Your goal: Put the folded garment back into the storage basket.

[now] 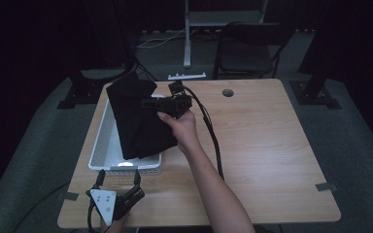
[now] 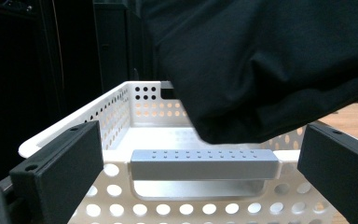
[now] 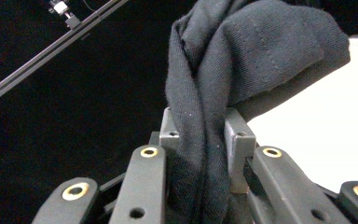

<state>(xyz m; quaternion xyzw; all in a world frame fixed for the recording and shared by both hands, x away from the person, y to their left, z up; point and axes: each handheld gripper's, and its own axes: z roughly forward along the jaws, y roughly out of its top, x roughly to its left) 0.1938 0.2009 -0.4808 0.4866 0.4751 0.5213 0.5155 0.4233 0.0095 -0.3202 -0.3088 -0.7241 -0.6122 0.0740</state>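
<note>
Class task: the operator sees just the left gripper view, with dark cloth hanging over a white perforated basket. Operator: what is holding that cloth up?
Observer: The right claw, shut on a bunched fold of the black cloth.
Operator: Where is my own claw?
Observer: The left claw sits open at the table's near edge, just short of the basket.
Operator: Is the cloth all inside?
Observer: No, it hangs over the basket's right rim.

Much of the white basket's (image 1: 103, 141) floor is covered by the black cloth (image 1: 137, 119). The cloth's upper part is cut off by the top edge in the left gripper view. The far surroundings are lost in darkness.
</note>
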